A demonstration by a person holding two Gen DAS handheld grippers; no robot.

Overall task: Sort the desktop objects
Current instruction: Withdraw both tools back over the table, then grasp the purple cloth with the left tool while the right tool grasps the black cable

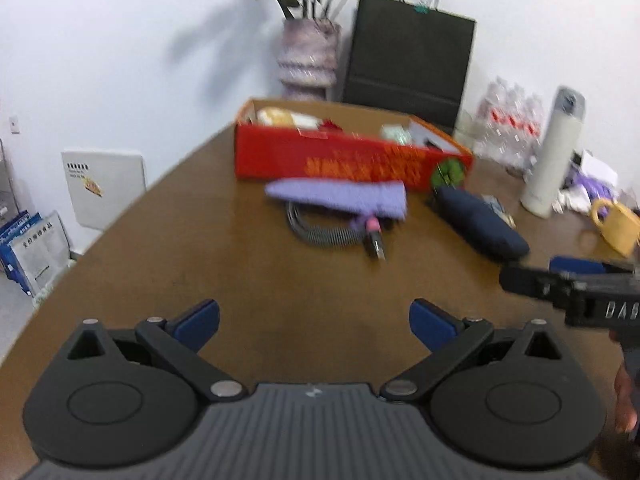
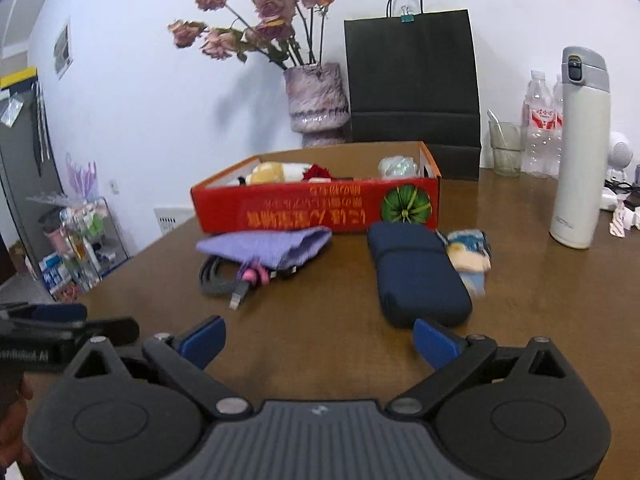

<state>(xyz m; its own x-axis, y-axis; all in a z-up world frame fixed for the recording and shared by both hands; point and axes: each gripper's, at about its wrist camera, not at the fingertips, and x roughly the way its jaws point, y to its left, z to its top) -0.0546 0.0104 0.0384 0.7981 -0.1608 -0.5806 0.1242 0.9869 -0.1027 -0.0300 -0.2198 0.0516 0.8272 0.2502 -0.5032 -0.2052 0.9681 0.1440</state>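
Observation:
A red cardboard box (image 1: pixel 344 160) (image 2: pixel 316 208) holding several small items stands mid-table. In front of it lie a purple knitted pouch (image 1: pixel 340 198) (image 2: pixel 268 246), a coiled grey cable (image 1: pixel 320 232) (image 2: pixel 218 278) with a pink tie, a dark blue case (image 1: pixel 480 220) (image 2: pixel 416 276) and a small blue-and-cream packet (image 2: pixel 470 256). My left gripper (image 1: pixel 314 322) is open and empty, above the bare table short of the cable. My right gripper (image 2: pixel 318 340) is open and empty, its right finger close to the case's near end.
A white thermos (image 1: pixel 554 152) (image 2: pixel 578 148) stands at the right. A yellow mug (image 1: pixel 618 226) lies near it. A vase of dried roses (image 2: pixel 316 100), a black paper bag (image 2: pixel 412 76), a glass (image 2: pixel 506 148) and water bottles (image 2: pixel 540 124) line the back edge.

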